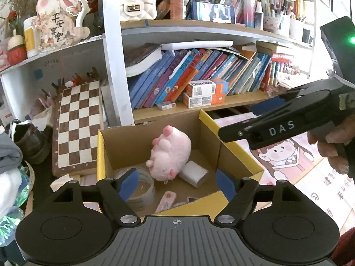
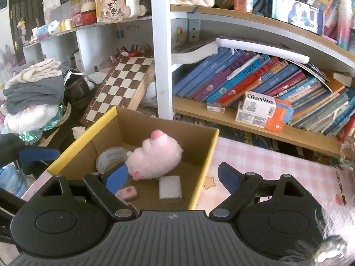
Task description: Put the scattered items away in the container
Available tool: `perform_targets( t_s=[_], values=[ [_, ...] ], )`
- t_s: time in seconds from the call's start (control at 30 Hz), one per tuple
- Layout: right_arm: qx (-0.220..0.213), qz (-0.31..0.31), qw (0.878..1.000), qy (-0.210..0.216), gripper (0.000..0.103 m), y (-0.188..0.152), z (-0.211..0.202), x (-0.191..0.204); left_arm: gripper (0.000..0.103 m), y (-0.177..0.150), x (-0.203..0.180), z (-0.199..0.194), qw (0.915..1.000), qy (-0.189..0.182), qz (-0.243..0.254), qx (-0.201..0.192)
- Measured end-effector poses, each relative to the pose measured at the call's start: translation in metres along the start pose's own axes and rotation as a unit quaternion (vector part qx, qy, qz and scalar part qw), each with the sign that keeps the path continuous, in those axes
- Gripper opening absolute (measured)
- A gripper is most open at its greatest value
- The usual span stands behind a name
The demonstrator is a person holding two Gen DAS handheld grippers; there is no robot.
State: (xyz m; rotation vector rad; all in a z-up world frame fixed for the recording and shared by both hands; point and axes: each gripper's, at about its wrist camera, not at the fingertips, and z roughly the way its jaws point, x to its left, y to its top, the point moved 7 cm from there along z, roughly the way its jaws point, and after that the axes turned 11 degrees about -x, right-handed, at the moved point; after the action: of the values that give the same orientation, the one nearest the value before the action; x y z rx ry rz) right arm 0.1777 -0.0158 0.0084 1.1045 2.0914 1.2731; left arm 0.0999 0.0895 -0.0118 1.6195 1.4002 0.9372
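1. Left gripper (image 1: 177,182) wide open, empty, hovered over cardboard box (image 1: 101,155).
2. Right gripper (image 2: 173,176) wide open too, empty, above box's near rim.
3. Pink plush (image 1: 169,155), tape roll (image 1: 142,184), white block (image 1: 194,174), pink case (image 1: 166,201) all inside box.
4. Risk: fingers could catch the rim and shove the box.
5. Risk: grippers close together, could collide.
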Motion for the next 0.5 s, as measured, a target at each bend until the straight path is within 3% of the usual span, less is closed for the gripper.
perform_targets(
  t_s=[0.4,0.5],
  values=[
    [0.004,0.011,1.0,-0.011,0.089,-0.028,-0.034,-0.012,0.085,-0.006,-0.018,-0.014,0.9997,0.021,-0.004,0.011],
    [0.005,0.006,1.0,-0.023,0.094,-0.036,-0.042,-0.018,0.085,-0.007,-0.022,-0.017,0.9995,0.026,-0.012,0.014]
  ],
)
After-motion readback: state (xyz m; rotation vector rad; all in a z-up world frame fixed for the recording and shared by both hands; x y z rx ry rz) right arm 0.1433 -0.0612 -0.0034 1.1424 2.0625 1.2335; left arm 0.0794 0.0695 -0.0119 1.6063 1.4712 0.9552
